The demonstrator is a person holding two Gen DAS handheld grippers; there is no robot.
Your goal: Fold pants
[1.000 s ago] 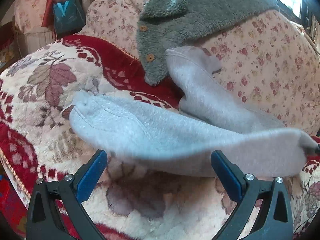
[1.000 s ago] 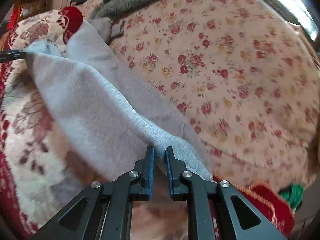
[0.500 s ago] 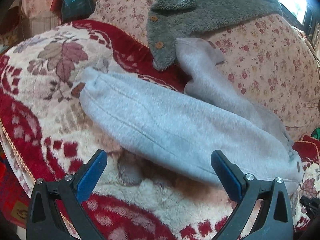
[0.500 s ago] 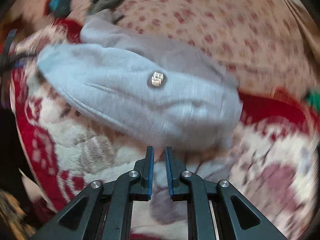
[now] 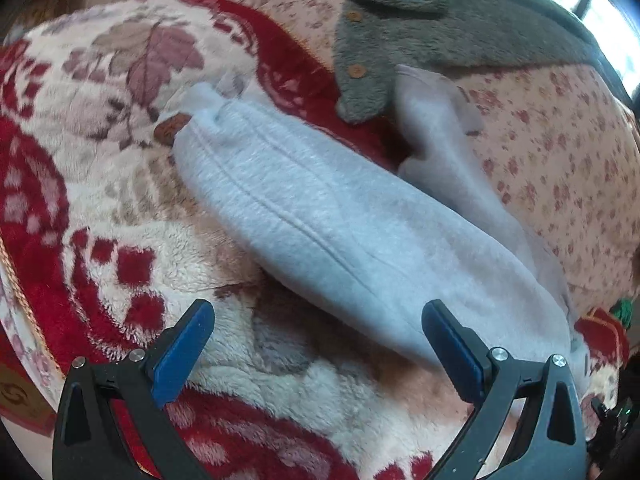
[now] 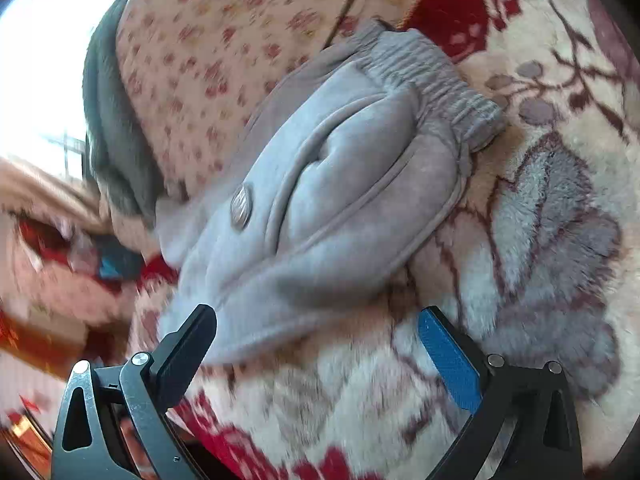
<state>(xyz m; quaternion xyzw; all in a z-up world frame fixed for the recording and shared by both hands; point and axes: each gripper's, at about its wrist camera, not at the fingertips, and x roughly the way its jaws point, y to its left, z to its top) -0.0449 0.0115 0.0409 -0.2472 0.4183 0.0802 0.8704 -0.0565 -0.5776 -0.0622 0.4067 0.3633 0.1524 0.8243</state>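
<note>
Light grey fleece pants [image 5: 320, 220] lie on a red and cream floral blanket [image 5: 100, 200], one leg stretched toward the near right, the other leg [image 5: 436, 120] running up onto the flowered cushion. In the right wrist view the pants [image 6: 340, 200] show the elastic waistband [image 6: 432, 76] and a small badge [image 6: 240, 208]. My left gripper [image 5: 316, 344] is open and empty, just short of the near edge of the pants. My right gripper [image 6: 316, 344] is open and empty, its left finger [image 6: 188, 352] at the pants' lower edge.
A dark grey fuzzy jacket with buttons [image 5: 420, 32] lies on the pink flowered cushion [image 5: 560, 160] behind the pants, touching the far leg. The blanket's corded edge [image 5: 24, 300] runs down the left side. A bright window is at the upper right.
My right gripper let go of the pants, opened wide and swung round to face the waistband end. The pants dropped flat onto the blanket. My left gripper stayed open and drew slightly closer.
</note>
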